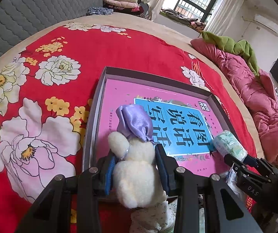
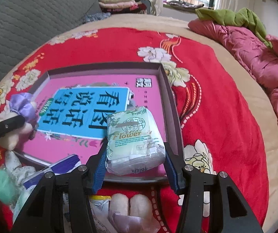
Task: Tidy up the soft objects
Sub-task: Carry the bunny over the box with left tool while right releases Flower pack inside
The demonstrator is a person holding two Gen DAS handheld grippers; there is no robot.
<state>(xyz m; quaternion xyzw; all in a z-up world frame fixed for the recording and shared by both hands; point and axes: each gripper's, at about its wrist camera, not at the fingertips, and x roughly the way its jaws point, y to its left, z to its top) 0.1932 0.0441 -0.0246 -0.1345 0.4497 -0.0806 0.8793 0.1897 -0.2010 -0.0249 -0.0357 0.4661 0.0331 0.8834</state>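
Hovering both loads over the box, ready to set them down.

My left claw [image 1: 137,167] is clamped on the plush toy [image 1: 137,174], its purple satin cap pointing away over the near left corner of the box [image 1: 100,97]. My right claw [image 2: 135,155] squeezes the tissue pack [image 2: 133,141], long side across the fingers, above the near right corner. Pink book [image 2: 65,147] lies flat inside, straight below; I judge the right hand nearer to landing.
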